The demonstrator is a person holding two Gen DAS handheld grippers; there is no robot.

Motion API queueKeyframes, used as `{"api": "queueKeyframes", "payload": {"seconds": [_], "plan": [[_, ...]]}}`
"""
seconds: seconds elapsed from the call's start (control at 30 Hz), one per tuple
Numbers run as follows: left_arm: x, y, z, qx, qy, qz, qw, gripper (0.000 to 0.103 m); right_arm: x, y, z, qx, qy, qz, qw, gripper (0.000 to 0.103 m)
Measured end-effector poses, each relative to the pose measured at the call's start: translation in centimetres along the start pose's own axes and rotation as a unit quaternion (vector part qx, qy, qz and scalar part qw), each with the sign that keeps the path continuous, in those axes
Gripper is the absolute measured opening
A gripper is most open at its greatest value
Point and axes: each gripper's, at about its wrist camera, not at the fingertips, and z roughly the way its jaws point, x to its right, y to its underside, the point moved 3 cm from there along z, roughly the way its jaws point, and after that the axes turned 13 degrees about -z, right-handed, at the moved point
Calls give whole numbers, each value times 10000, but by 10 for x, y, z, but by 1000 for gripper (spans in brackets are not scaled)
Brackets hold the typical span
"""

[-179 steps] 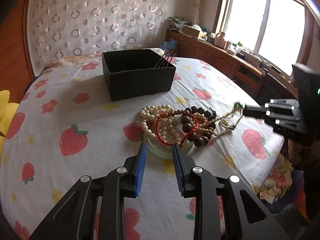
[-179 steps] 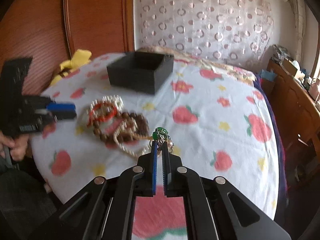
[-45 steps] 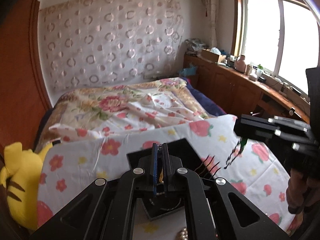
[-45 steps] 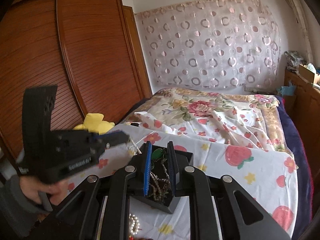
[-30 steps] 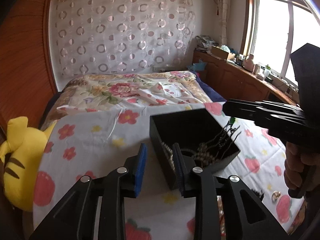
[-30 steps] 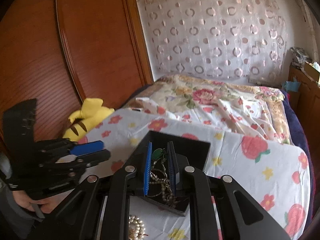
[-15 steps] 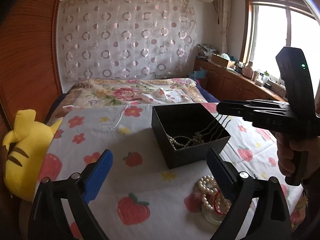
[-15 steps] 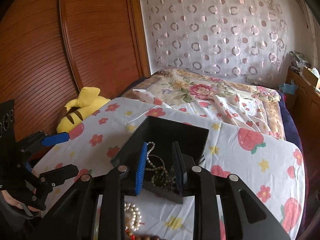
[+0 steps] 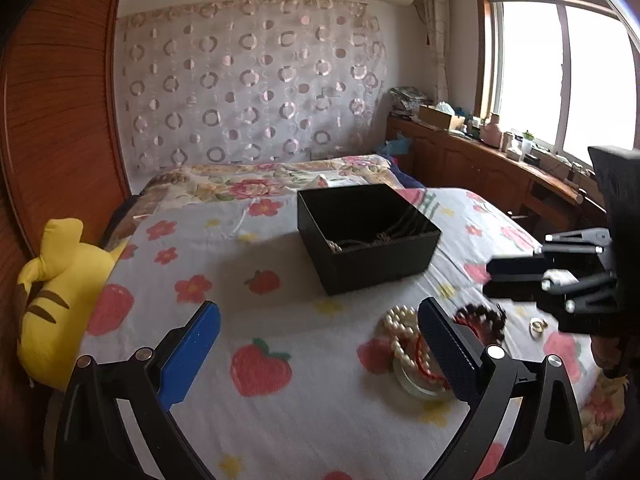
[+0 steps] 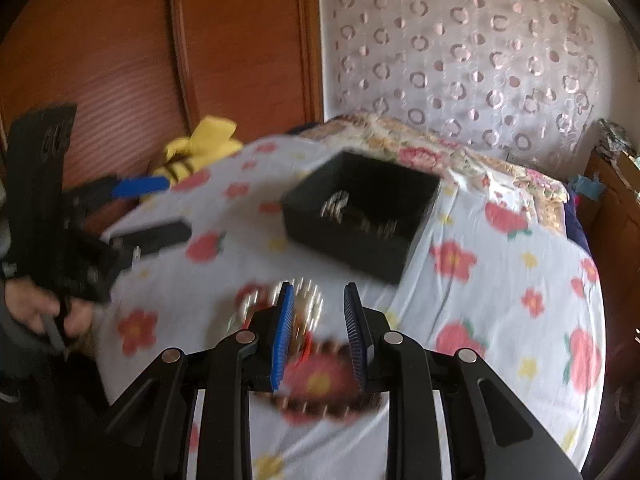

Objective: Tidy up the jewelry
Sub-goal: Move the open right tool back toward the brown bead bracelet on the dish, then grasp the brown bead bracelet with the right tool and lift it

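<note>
A black box (image 9: 368, 236) stands on the bed with pearl and chain necklaces in it; it also shows in the right wrist view (image 10: 360, 216). A pile of jewelry lies in front of it: a pearl strand (image 9: 400, 332), a red cord bracelet (image 9: 424, 364), a pale jade bangle (image 9: 416, 388), dark wooden beads (image 9: 484, 320) and a small ring (image 9: 538, 325). My left gripper (image 9: 316, 344) is wide open and empty above the sheet. My right gripper (image 10: 318, 324) is open and empty over the blurred pile (image 10: 320, 380).
The bed carries a white sheet with strawberries and flowers (image 9: 256, 368). A yellow plush toy (image 9: 60, 292) lies at the left edge by the wooden wardrobe (image 10: 120, 60). A wooden counter with clutter (image 9: 500, 160) runs under the window at the right.
Both grippers let necklaces go into the black box, opened, and pulled back. The right gripper has now dropped over the pile of jewelry on the sheet.
</note>
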Motion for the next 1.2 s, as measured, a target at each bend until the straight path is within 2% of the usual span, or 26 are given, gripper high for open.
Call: {"api": "queueKeyframes", "payload": {"seconds": [0.27,0.63,0.93,0.97,1.03,1.2], "plan": [[6,25,-5,-265,209,8,9994,95,-26,33,12,-464,-265,-180,9984,28],[2,34,-2,-391,219,-72,9990,95,-41,30,17,-673,-455,-438,9957,30],[1,34,-2,-397,224,-80,9989,95,-44,29,25,-821,-410,-629,9938,30],[1,35,-1,-399,225,-74,9989,95,-45,29,25,-830,-386,-667,9936,28],[1,35,-1,-399,227,-81,9989,95,-45,29,26,-824,-469,-666,9933,15],[2,37,-1,-409,228,-81,9989,95,-34,25,4,-514,-230,-588,9967,15]]}}
